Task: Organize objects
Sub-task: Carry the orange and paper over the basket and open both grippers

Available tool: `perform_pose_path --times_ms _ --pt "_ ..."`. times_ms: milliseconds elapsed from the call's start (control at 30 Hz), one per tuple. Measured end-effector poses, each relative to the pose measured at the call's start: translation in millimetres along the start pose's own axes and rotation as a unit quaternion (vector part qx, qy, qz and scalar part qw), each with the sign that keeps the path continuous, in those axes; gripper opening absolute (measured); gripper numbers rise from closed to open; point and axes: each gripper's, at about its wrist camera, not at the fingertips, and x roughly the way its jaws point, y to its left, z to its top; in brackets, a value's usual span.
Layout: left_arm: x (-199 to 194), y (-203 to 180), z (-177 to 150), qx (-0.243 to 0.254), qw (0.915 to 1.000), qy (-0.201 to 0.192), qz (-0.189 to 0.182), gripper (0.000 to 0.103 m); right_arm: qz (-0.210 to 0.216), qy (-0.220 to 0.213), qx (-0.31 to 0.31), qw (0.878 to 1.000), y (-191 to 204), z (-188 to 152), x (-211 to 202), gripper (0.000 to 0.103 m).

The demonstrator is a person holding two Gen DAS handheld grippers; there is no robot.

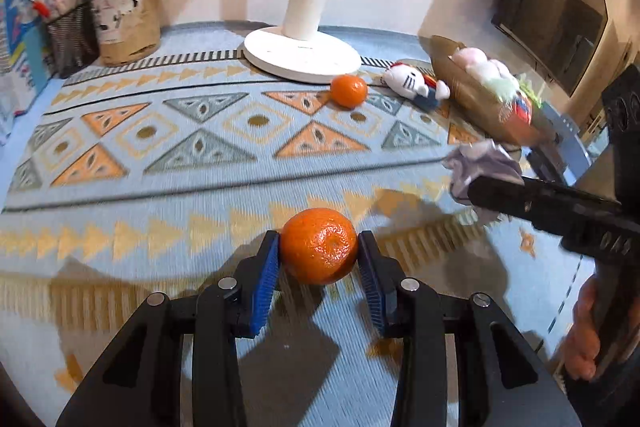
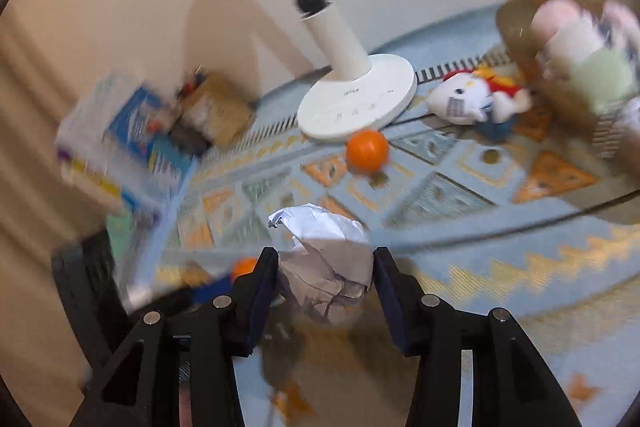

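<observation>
A patterned blue-and-orange cloth (image 1: 192, 147) covers the table, backed by a cream wall.

The left gripper (image 1: 319, 255) has its blue pads pressed to both sides of an orange (image 1: 319, 246), holding it just above the cloth at 6 o'clock in the left view. The right gripper (image 2: 325, 279) is closed on a crumpled paper ball (image 2: 326, 267); the left view shows that same ball (image 1: 476, 163) at 3 o'clock on the tip of the right tool, raised off the cloth, with the person's right hand (image 1: 586, 331) wrapped round the handle at 4 o'clock.

Only the left view shows the pen holders sharply: a black mesh cup (image 1: 72, 35) and a brown paper cup (image 1: 128, 19) at 10 o'clock, both with pens standing in them, beside blue books (image 1: 28, 27). In the right view they are a blur at 9 o'clock.

A second orange (image 1: 348, 90) lies on the cloth just in front of the white lamp base (image 1: 300, 57), near 1 o'clock. Right of it lies a white cat plush (image 1: 412, 81), and beyond that a tilted brown basket (image 1: 472, 95) filled with pale soft toys (image 1: 484, 67). The right view shows the basket (image 2: 516, 23) large and blurred at 2 o'clock, and a sliver of the held orange (image 2: 245, 265) at 8 o'clock.
</observation>
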Motion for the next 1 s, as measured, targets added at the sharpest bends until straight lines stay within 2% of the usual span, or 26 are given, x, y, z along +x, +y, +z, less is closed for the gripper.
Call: perform_pose_path --times_ms 67,133,233,367,400,433,467,767,1000 --pt "-3.4 0.4 -5.7 0.002 0.9996 -0.021 0.021 0.036 -0.044 0.000 -0.044 0.998 3.7 -19.2 -8.7 0.049" --pt "-9.5 3.8 -7.1 -0.002 0.9986 -0.044 0.028 0.036 -0.063 0.002 -0.068 0.996 3.7 -32.1 -8.2 0.049" --pt "-17.0 14.4 -7.7 -0.027 0.9975 -0.064 0.006 0.036 -0.089 0.005 -0.091 0.992 -0.8 -48.0 2.5 0.049" --pt "-15.2 23.8 -7.9 -0.055 0.9963 -0.065 -0.012 0.036 -0.085 0.012 -0.094 0.992 -4.3 -55.5 11.1 0.053" --pt "-15.7 25.0 -7.9 -0.058 0.9959 -0.068 -0.012 0.036 -0.079 0.008 -0.098 0.992 -3.3 -56.5 9.6 0.057" --pt "-16.3 25.9 -8.1 -0.060 0.9955 -0.071 -0.013 0.036 -0.074 0.007 -0.099 0.992 -2.8 -56.6 8.8 0.065" --pt "-16.2 25.6 -8.8 -0.060 0.9955 -0.072 -0.014 0.036 -0.074 0.004 -0.098 0.992 -2.5 -56.7 7.6 0.067" --pt "-17.1 18.0 -11.6 -0.038 0.9963 -0.077 0.000 0.036 -0.069 0.007 -0.080 0.994 -6.2 -56.1 6.8 0.068" --pt "-16.9 14.1 -12.3 -0.028 0.9966 -0.077 0.008 0.036 -0.094 -0.019 -0.093 0.991 0.4 -57.0 1.1 0.066"
